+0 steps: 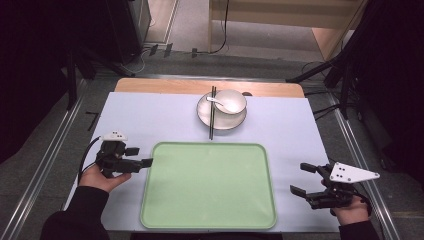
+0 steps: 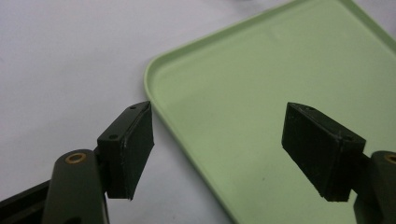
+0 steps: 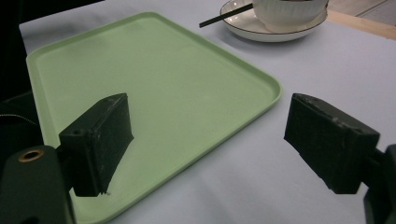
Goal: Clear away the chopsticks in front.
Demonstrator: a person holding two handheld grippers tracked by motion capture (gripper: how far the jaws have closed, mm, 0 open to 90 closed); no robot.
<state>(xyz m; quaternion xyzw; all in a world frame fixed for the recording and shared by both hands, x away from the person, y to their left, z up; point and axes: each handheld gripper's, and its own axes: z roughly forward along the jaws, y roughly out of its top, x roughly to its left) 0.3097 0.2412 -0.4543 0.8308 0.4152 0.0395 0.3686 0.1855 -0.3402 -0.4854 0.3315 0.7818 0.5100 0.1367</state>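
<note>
Green tray lay bare at the table's near edge, your left gripper wide and empty at its left rim, your right gripper wide just off its right rim; the work looked barely begun, so next reach for the bowl beyond

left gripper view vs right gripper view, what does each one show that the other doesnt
Left gripper view alone: the left gripper, jaws open, straddling the near-left corner rim of the green tray.

Right gripper view alone: the right gripper, jaws open with nothing between them, plus the plate, the white bowl on it and a black chopstick resting across the plate's rim.

Both: the green tray with nothing on it, lying on the pale tabletop.
</note>
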